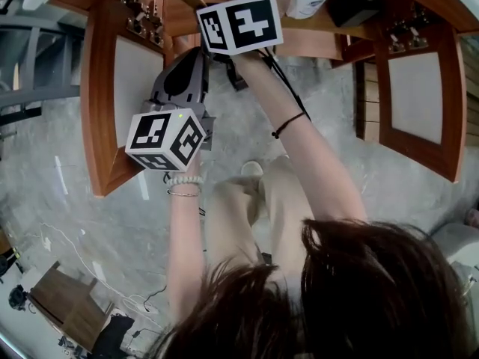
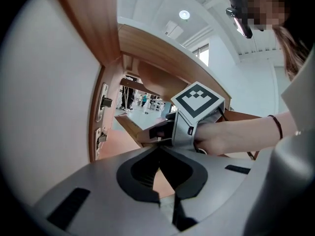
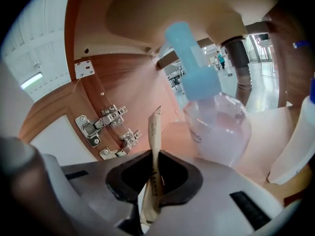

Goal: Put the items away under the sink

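Tan paper sachet (image 3: 154, 127) pinched upright between right hand-held gripper (image 3: 156, 156) jaws, left hand-held gripper (image 2: 159, 162) pressed together

Just ahead of my right gripper (image 3: 155, 168), which has the packet (image 3: 154, 132) in its jaws, a bottle (image 3: 216, 132) stands on the cabinet floor (image 3: 273, 124). A pipe (image 3: 241, 68) is behind the bottle, a second bottle (image 3: 298, 141) to its right, and hinges (image 3: 101, 122) to the left. My left gripper (image 2: 160, 168) is behind the right one, beside the left door (image 2: 44, 107).
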